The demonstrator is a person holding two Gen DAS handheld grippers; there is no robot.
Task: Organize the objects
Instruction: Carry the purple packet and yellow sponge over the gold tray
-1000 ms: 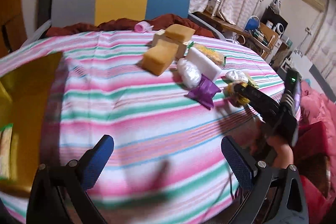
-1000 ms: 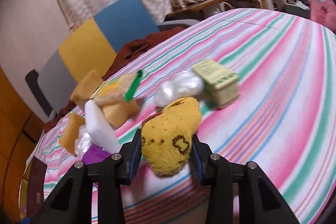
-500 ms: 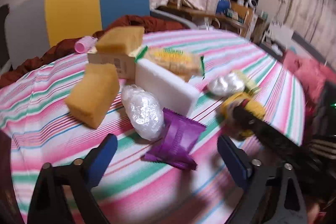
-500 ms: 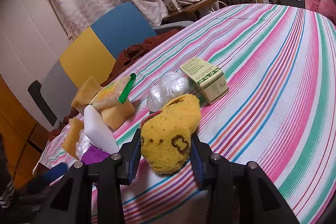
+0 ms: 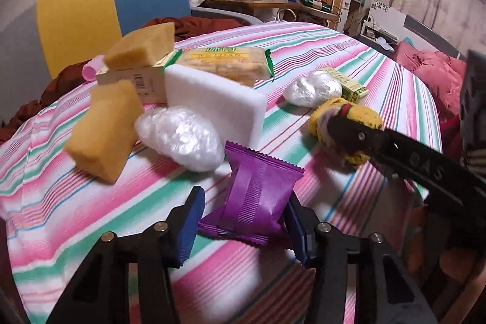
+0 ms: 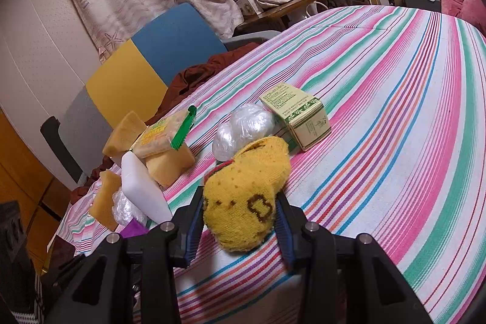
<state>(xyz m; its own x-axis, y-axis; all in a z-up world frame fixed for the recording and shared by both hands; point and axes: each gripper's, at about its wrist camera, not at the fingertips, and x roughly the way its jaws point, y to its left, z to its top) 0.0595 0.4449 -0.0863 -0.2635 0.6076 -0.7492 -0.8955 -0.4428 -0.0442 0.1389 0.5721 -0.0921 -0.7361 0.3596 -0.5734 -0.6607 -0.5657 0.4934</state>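
The left hand-held gripper (image 5: 243, 217) is closing its jaws around a purple snack packet (image 5: 255, 196) that is lying on the striped surface (image 5: 379, 75), the blue pads sitting at the packet's two sides, though whether they are pressing it yet I cannot tell. The right hand-held gripper (image 6: 240, 220) is gripping a yellow knitted sock (image 6: 246, 193) between narrowly set jaws, just in front of a clear plastic bundle (image 6: 243, 129) and a green-and-cream box (image 6: 297, 114). A white foam block (image 5: 212, 105) is standing right behind the packet.
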